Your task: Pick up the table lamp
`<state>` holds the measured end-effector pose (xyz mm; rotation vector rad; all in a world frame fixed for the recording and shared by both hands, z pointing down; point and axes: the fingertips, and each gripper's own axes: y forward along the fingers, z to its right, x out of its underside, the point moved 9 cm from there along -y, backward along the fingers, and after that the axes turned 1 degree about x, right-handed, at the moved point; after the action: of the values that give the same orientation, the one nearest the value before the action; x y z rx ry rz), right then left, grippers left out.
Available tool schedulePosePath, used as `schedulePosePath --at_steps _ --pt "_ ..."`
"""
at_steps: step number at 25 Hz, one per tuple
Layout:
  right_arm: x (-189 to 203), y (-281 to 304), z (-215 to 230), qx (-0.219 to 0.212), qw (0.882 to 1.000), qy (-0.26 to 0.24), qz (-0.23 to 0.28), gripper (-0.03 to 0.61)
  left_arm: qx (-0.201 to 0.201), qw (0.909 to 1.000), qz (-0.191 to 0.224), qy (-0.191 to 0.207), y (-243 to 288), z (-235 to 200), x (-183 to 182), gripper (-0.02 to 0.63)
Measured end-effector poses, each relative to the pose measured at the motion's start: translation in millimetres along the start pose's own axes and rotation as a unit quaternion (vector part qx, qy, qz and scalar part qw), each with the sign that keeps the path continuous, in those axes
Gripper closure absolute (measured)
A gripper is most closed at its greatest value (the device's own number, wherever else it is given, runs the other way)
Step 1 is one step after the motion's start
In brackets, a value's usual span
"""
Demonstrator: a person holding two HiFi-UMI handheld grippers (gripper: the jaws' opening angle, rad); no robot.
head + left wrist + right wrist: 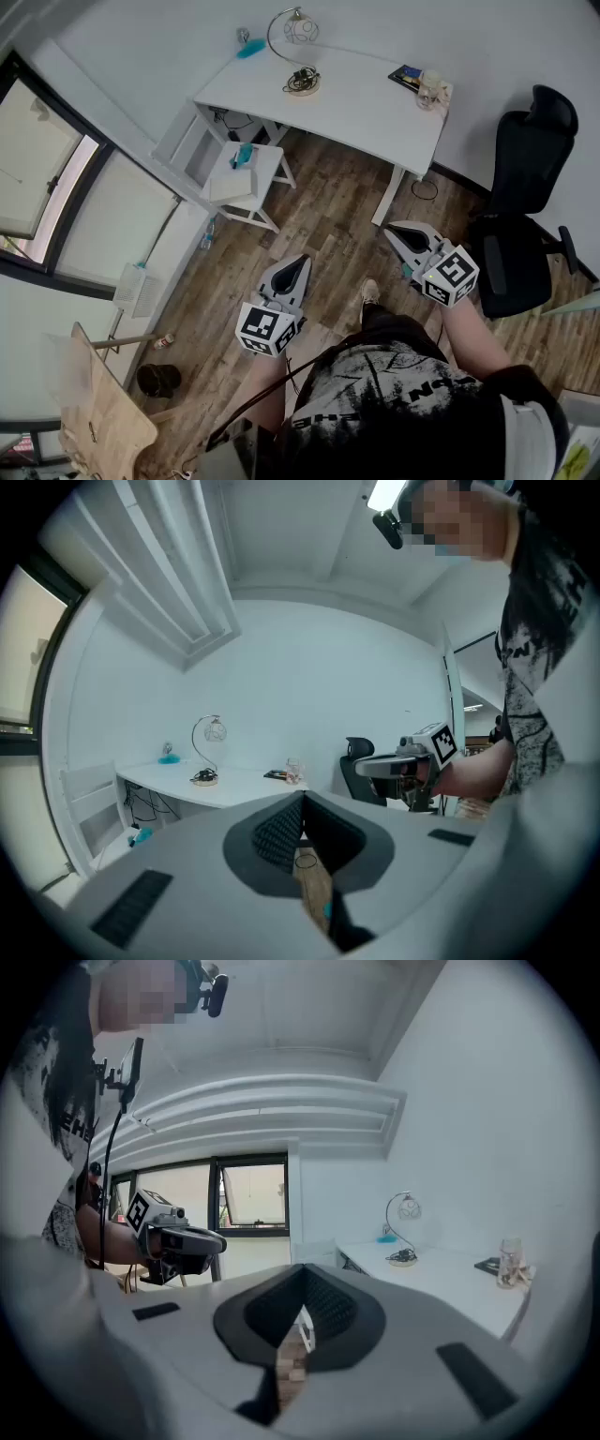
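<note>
The table lamp [298, 33] has a thin arched metal stem, a round wire globe and a small base wrapped in its cord. It stands at the back of the white desk [356, 103], well away from both grippers. The lamp [210, 752] also shows far off in the left gripper view, and the lamp [403, 1232] likewise in the right gripper view. My left gripper [302, 261] hangs over the wooden floor with its jaws shut and nothing in them. My right gripper [394, 228] is level beside it, nearer the desk's leg, also shut and empty.
A black office chair [525, 206] stands right of the desk. A white side stool [246, 173] with a teal item sits in front of the desk's left end. A glass jar [431, 89] and a dark book [406, 75] lie on the desk's right end. Windows line the left wall.
</note>
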<state>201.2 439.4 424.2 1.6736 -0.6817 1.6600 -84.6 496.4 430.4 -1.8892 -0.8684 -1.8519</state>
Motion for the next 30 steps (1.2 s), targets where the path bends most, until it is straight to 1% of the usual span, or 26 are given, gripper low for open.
schedulePosePath --at_steps 5,11,17,20,25,30 --pt "5.8 -4.3 -1.3 -0.003 1.000 0.004 0.001 0.560 0.002 1.0000 -0.004 0.006 -1.8 7.5 -1.3 0.598" --pt "-1.2 -3.8 -4.8 -0.015 1.000 0.013 0.017 0.560 0.005 0.9998 0.004 -0.018 -1.3 2.5 2.3 0.599" --pt "6.4 1.7 5.8 -0.004 1.000 0.025 0.015 0.558 0.011 0.9994 -0.016 -0.030 10.6 -3.3 16.5 0.598" --pt "9.1 9.9 17.1 -0.004 1.000 0.027 0.013 0.558 0.010 0.9992 -0.021 -0.031 21.7 -8.9 19.5 0.598" --pt "10.4 27.4 49.3 -0.010 0.999 0.037 0.012 0.558 0.018 0.9991 -0.038 -0.005 56.4 -20.6 12.9 0.598" --pt "11.5 54.3 89.4 -0.014 0.999 0.044 0.016 0.558 0.017 0.9989 -0.043 -0.005 93.7 -45.0 0.7 0.598"
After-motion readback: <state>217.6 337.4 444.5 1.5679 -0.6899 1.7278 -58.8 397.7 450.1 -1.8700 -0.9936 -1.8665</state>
